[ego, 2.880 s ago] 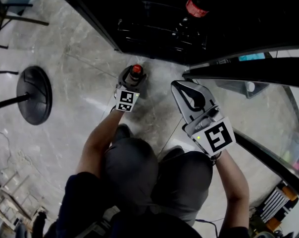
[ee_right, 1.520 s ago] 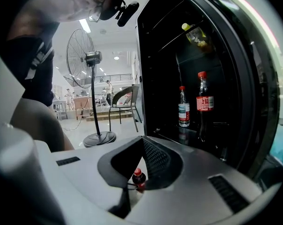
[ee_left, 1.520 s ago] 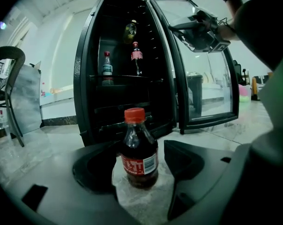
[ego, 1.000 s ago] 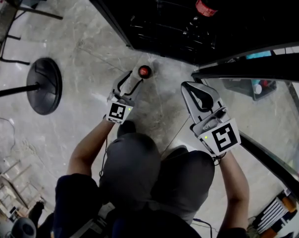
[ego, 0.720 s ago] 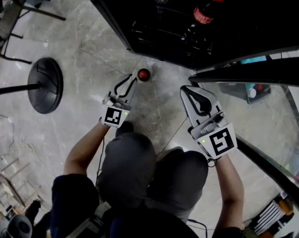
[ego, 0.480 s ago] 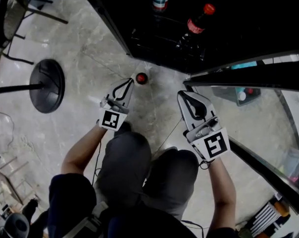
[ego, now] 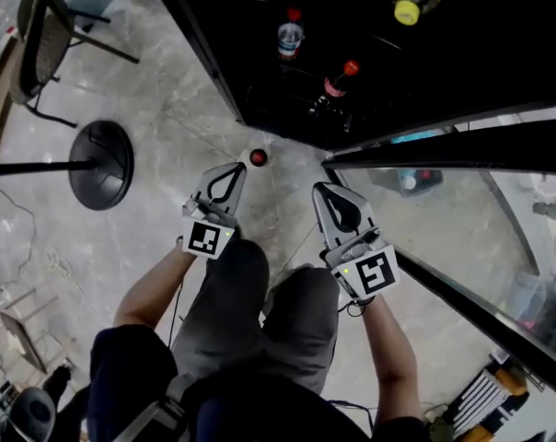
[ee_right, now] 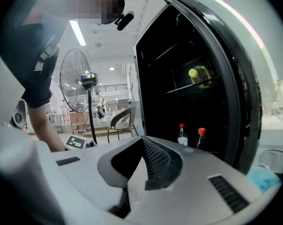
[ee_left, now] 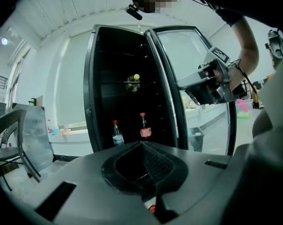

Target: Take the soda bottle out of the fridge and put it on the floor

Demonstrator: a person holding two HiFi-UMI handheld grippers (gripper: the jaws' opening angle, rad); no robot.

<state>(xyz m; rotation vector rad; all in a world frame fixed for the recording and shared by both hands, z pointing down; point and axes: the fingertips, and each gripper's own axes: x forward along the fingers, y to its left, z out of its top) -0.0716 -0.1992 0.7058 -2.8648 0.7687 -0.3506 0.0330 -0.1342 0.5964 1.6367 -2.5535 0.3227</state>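
The soda bottle [ego: 257, 157] stands upright on the floor in front of the fridge, only its red cap plain from above. My left gripper [ego: 237, 168] hangs above and just short of it, and its jaws have just closed with nothing between them. In the left gripper view the cap [ee_left: 152, 209] peeks out under the shut left gripper [ee_left: 142, 144]. My right gripper [ego: 321, 190] is level with the left one, near the door's edge, shut and empty. The right gripper view shows the right gripper [ee_right: 142, 138] pointing at the open fridge.
The black fridge [ego: 370, 109] stands open, its glass door [ego: 444, 168] swung out on the right. Inside are a clear bottle [ego: 290, 37], a cola bottle [ego: 335, 83] and a yellow-capped bottle [ego: 409, 0]. A fan's round base [ego: 101, 164] and a chair [ego: 48, 44] stand on the left.
The left gripper let go of the bottle on the floor, drew back and closed empty. Both grippers rose away from the floor, and more of the fridge's shelves came into view.
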